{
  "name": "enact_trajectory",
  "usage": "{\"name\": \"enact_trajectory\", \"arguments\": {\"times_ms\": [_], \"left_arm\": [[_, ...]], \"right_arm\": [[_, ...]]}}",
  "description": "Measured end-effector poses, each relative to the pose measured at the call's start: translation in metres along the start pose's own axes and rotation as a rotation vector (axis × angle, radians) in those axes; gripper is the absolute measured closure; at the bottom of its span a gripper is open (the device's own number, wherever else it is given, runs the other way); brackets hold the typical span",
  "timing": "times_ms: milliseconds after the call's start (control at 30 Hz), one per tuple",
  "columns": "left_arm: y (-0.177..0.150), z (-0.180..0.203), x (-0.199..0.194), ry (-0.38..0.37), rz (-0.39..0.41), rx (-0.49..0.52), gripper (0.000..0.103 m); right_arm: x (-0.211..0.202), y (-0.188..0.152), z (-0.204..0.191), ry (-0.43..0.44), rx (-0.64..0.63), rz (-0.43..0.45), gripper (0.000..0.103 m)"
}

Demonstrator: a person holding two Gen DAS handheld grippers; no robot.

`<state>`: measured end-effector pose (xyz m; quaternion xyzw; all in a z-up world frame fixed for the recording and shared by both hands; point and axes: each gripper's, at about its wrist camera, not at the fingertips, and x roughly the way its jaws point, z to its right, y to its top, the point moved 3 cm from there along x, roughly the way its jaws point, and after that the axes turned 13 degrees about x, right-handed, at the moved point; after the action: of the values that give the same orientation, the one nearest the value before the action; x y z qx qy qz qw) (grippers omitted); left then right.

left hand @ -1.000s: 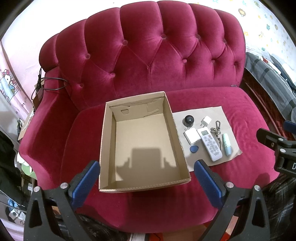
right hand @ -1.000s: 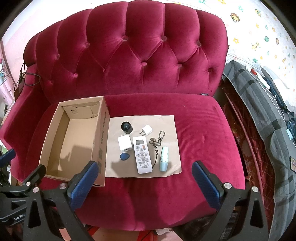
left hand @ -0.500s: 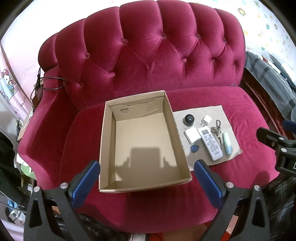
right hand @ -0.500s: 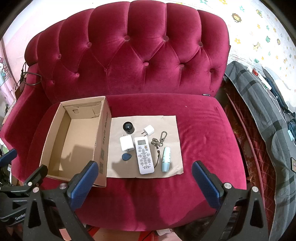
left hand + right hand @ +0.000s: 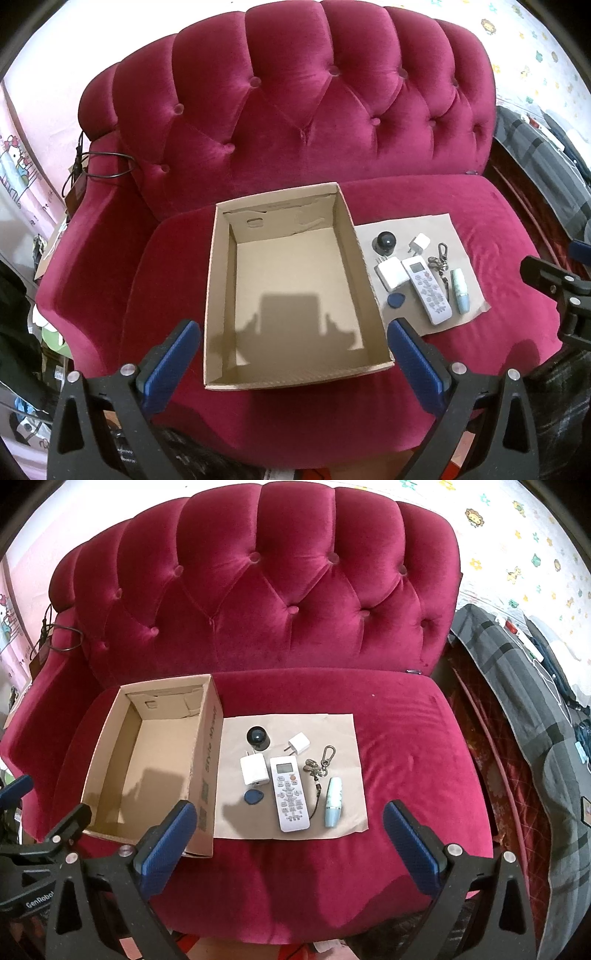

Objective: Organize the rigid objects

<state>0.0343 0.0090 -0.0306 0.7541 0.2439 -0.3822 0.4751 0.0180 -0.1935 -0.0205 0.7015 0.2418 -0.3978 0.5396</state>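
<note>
- The red sofa point(image 5: 332, 627) fills both views; everything to be sorted sits on its seat cushion, so a soft, yielding base is to be expected under any downward press.
- The cardboard box point(image 5: 291, 295) stands open and empty at centre frame in the left wrist view, at left of centre in the right wrist view. It is the likely destination, in my judgement.
- A tan paper sheet point(image 5: 343, 731) lies just beside the box, at centre of the right wrist view, carrying all the small things.
- On it, largest first: the white remote point(image 5: 290, 794); a white adapter point(image 5: 254, 770) touching or nearly touching its left edge; a black round object point(image 5: 257, 736) above that, too small to name surely; a pale blue tube point(image 5: 333, 802) at lower right; a small white plug point(image 5: 298, 743); a keychain point(image 5: 321, 762); a blue tag point(image 5: 252, 796).
- Nothing is picked yet. A good start would be the remote: close across its narrow width near mid-length, lift straight up clear of the adapter and keychain cord.
- The right claw point(image 5: 288, 834) hovers low in frame, in front of the sheet, fingers spread wide, holding nothing.
- The left claw point(image 5: 295, 350) hangs above the box's near wall, likewise spread wide and empty.
</note>
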Motion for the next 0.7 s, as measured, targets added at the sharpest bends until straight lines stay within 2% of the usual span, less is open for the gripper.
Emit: {"name": "enact_trajectory", "arguments": {"times_ms": [433,700], "left_arm": [[0.009,-0.024,0.022,-0.006,-0.009,-0.012,0.000],[0.011,-0.040,0.049,-0.008,-0.031,-0.005,0.000]], "right_arm": [[0.020,0.007,-0.006,0.000,-0.002,-0.015,0.000],[0.043,0.012,-0.009,-0.013,-0.016,-0.038,0.000]]}}
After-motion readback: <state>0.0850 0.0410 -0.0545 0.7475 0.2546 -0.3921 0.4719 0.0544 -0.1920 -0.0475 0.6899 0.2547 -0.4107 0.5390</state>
